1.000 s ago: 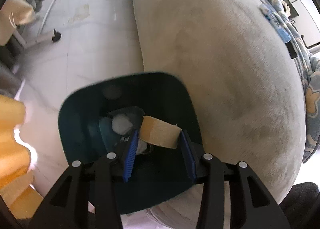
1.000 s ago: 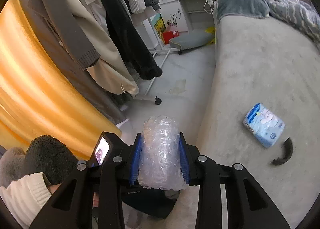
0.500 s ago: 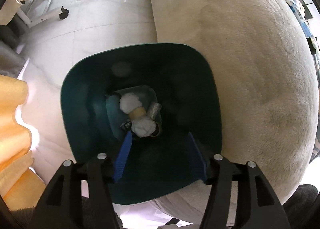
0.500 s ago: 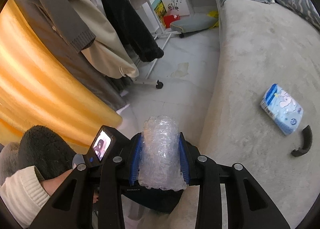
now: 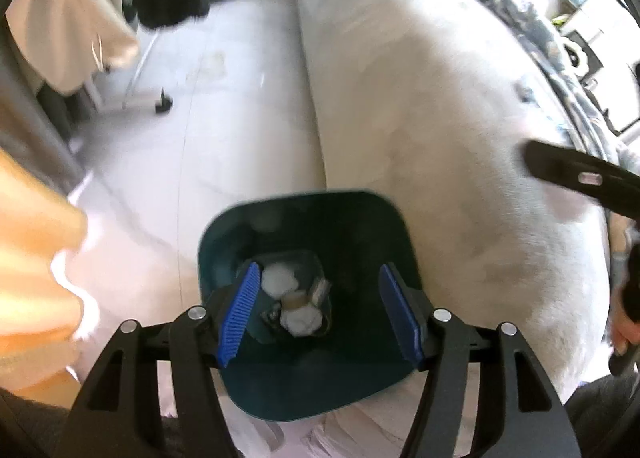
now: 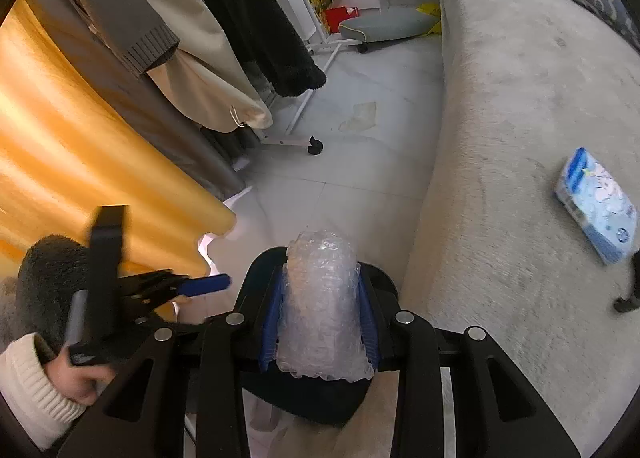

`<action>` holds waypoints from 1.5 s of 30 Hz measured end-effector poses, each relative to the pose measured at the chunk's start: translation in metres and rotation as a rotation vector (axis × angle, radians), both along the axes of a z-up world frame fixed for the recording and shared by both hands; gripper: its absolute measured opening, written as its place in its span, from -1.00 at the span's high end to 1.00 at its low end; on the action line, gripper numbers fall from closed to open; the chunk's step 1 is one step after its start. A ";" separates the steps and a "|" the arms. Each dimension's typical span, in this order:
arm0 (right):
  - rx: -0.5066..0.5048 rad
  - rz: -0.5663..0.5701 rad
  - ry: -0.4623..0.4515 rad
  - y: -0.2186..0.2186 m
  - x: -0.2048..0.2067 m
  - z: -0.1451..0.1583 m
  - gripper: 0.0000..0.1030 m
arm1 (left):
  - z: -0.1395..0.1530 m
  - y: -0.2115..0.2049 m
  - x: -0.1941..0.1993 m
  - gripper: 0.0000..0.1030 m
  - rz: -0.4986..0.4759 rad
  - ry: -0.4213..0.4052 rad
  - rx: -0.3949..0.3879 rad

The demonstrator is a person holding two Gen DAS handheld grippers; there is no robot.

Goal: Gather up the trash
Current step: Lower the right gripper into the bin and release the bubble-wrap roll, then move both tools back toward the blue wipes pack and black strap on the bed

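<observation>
A dark teal trash bin (image 5: 360, 218) stands on the floor against the bed's edge. In its bottom lie white crumpled wads (image 5: 278, 280) and a tan piece (image 5: 298, 300). My left gripper (image 5: 320, 312) is open and empty above the bin. My right gripper (image 6: 320, 322) is shut on a roll of bubble wrap (image 6: 322, 310) and holds it over the bin's rim (image 6: 260, 262). The left gripper's blue pad (image 6: 208, 284) shows at the left of the right wrist view. A blue tissue pack (image 6: 596, 204) and a black curved object (image 6: 630, 290) lie on the bed.
The grey bed (image 6: 520, 106) fills the right side. A clothes rack with hanging coats (image 6: 224, 38) and its wheeled foot (image 6: 316, 146) stand on the tiled floor to the left. An orange curtain (image 6: 80, 162) hangs at the left. A grey stool (image 6: 384, 24) is far back.
My left gripper opened and dropped the tan piece into the bin, then tilted up. My right gripper moved over the bin with the bubble wrap.
</observation>
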State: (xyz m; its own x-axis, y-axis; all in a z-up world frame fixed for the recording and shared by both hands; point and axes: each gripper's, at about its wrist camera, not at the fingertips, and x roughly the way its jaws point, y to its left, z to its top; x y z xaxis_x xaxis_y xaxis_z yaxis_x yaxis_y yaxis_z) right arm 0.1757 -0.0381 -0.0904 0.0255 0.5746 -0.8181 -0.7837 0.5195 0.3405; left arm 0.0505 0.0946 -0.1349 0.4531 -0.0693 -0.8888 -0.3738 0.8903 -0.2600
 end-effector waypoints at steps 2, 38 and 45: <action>-0.017 0.008 0.005 0.006 -0.001 -0.007 0.32 | 0.014 -0.002 -0.004 -0.22 -0.007 -0.047 0.026; -0.197 0.156 0.004 0.053 -0.048 -0.056 -0.62 | 0.165 0.009 -0.017 -0.47 -0.097 -0.472 0.209; -0.088 0.048 -0.059 0.016 -0.033 -0.008 -0.72 | 0.164 -0.003 -0.011 -0.62 -0.123 -0.483 0.218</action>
State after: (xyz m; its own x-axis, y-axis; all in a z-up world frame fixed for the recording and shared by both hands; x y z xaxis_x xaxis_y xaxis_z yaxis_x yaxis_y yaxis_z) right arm 0.1428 -0.0220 -0.0984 0.0490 0.5024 -0.8633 -0.8256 0.5068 0.2481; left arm 0.0398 0.0916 0.0291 0.8138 0.0148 -0.5810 -0.1470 0.9724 -0.1812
